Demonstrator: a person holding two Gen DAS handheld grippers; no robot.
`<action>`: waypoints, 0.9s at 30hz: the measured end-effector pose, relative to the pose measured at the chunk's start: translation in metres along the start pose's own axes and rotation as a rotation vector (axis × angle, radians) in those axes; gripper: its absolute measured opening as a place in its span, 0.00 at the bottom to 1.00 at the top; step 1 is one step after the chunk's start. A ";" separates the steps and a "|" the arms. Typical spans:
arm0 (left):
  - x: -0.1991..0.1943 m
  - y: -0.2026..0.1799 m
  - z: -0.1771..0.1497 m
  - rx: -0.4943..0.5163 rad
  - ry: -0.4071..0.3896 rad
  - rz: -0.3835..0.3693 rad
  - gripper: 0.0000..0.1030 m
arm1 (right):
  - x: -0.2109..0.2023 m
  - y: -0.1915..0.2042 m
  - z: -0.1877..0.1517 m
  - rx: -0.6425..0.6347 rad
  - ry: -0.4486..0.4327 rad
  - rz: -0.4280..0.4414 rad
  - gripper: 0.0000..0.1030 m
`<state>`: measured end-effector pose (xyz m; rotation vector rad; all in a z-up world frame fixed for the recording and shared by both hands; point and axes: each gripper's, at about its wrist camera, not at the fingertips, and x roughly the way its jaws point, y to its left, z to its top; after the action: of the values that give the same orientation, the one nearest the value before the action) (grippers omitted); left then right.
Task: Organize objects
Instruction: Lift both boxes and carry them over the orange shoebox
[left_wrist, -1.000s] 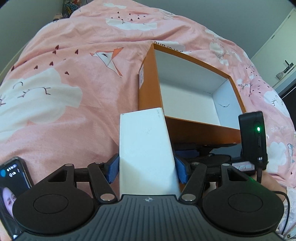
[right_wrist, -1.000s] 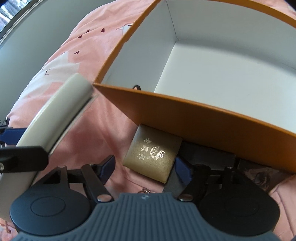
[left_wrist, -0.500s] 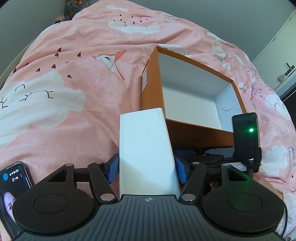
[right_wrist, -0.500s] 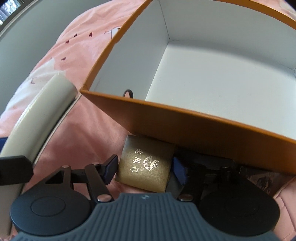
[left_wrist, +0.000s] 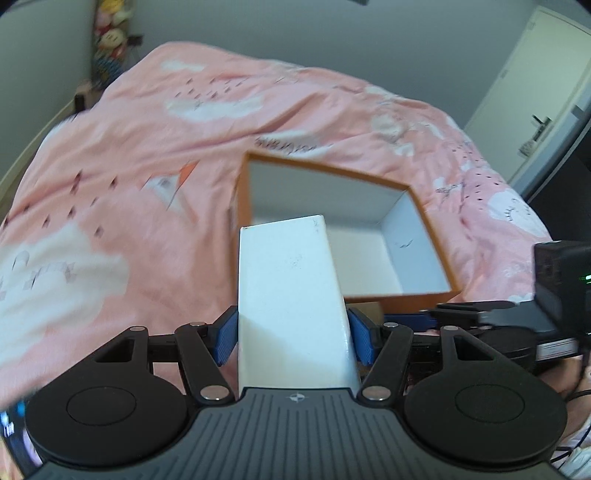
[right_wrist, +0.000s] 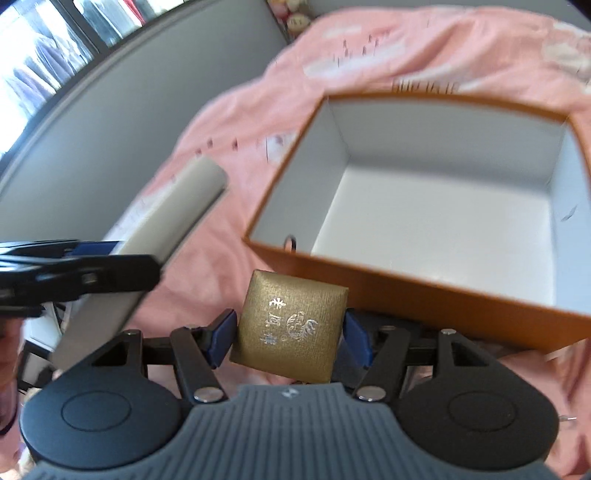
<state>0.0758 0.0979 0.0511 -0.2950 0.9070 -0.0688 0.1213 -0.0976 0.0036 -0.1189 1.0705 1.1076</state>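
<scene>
My left gripper is shut on a long white box, whose far end overlaps the near left corner of the orange box in this view. That orange box has white inner walls and nothing inside it, and it sits on the pink bedspread. My right gripper is shut on a small gold jewellery box with silver lettering, held above the bedspread in front of the orange box. In the right wrist view the white box and the left gripper show at the left.
A pink bedspread with cloud and bird prints covers the bed. A grey wall runs behind on the left, with windows above it. A door stands at the far right. Dark items lie under the orange box's near side.
Both grippers rose, so the orange box now lies lower and farther off. The right gripper shut on the gold box and lifted it off the bedspread. The left kept hold of the white box.
</scene>
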 end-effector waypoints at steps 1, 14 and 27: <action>0.002 -0.005 0.005 0.018 -0.008 -0.007 0.69 | -0.012 -0.005 0.002 0.008 -0.022 0.003 0.63; 0.124 -0.046 0.074 0.087 0.043 0.004 0.69 | -0.041 -0.093 0.065 0.154 -0.228 -0.171 0.63; 0.221 -0.048 0.043 0.270 0.262 0.289 0.69 | 0.003 -0.136 0.062 0.179 -0.115 -0.171 0.63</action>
<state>0.2489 0.0215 -0.0799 0.1011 1.1783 0.0379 0.2654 -0.1275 -0.0212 -0.0040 1.0315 0.8516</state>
